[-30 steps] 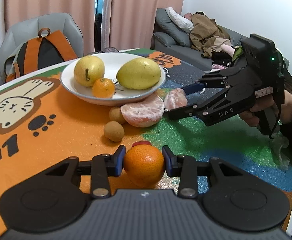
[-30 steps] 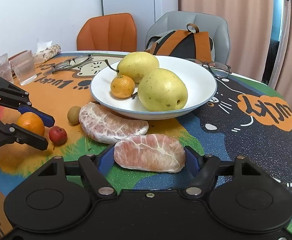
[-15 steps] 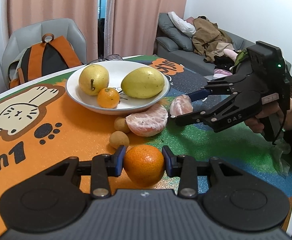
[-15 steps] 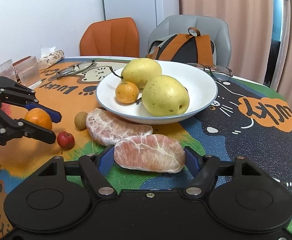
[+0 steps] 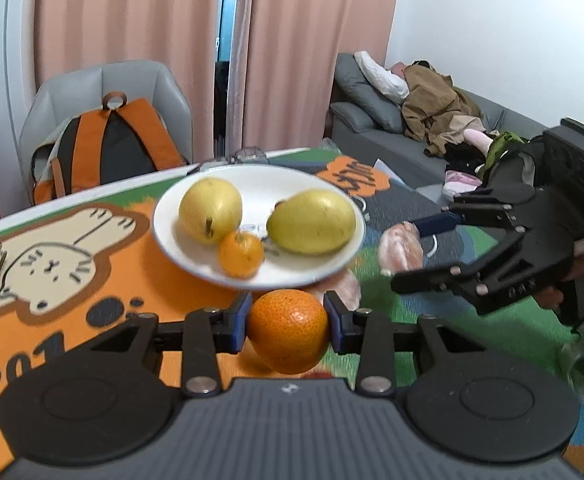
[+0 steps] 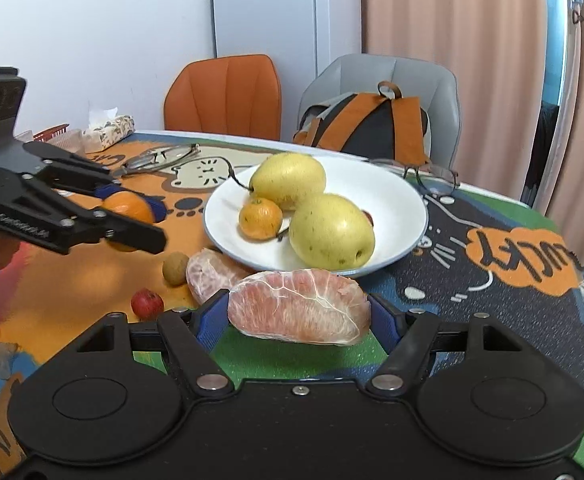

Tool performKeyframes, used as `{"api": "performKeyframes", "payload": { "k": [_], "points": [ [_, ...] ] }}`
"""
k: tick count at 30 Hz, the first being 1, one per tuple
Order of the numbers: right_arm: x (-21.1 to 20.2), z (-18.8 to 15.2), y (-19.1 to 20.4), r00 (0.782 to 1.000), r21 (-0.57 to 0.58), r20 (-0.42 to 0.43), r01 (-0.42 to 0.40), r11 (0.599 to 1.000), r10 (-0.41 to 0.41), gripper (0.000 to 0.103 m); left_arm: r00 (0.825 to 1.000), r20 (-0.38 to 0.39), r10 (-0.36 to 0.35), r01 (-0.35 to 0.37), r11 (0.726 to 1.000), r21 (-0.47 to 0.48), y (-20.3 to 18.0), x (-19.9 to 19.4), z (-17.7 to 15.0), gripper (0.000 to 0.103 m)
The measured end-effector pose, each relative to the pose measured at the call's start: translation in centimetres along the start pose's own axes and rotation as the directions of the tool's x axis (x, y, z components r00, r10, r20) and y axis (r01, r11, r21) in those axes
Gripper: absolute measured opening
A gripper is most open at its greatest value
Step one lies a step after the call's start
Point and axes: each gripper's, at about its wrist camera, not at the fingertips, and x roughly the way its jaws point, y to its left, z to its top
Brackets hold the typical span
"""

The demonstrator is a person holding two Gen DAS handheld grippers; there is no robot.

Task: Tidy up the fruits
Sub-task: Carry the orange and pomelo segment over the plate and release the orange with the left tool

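From the left wrist, the left gripper (image 5: 288,322) pinches an orange (image 5: 288,330) between its blue pads, just this side of the white plate (image 5: 324,268); the fruit is nearly round, with no long axis to read. On the plate lie two yellow pears (image 5: 210,210) and a small mandarin (image 5: 241,254), the right-hand pear lying with its length across the plate. Right of the plate the right gripper (image 5: 402,246) holds a peeled pomelo piece (image 5: 400,250) clear of the table — green mat shows below it. From the right wrist, that pomelo piece (image 6: 298,306) sits clamped with its long axis crosswise, pad to pad, just short of the plate's near rim (image 6: 392,260). A second pomelo piece (image 6: 208,276), a brown longan (image 6: 175,268) and a small red fruit (image 6: 147,303) crowd the plate's near-left side. Beyond the plate lie glasses (image 6: 432,172); its right half is bare.
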Motion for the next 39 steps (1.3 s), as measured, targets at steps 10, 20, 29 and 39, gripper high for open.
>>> {"api": "performKeyframes", "payload": {
  "k": [10,20,29,39],
  "points": [
    [-1.0,1.8,-0.4,0.999,-0.014,0.040,0.025,1.000,-0.024,0.069,1.000,0.020,-0.010,0.010,1.000,0.001,-0.2,2.5,2.2,0.037],
    [-1.3,2.8,-1.5,0.997,-0.008,0.050,0.057,0.998,-0.056,0.070,1.000,-0.011,-0.001,0.001,1.000,-0.004,0.2,6.0,3.1,0.037],
    [-0.3,4.0,-2.6,0.996,0.017,0.060,0.066,0.998,-0.067,0.070,1.000,-0.014,0.006,-0.005,1.000,0.031,-0.4,7.4,3.4,0.038],
    [2.6,5.4,-4.1,0.996,0.066,0.047,0.074,0.995,-0.077,0.070,1.000,-0.007,0.016,-0.015,0.999,0.037,-0.5,7.4,3.5,0.053]
  ]
}}
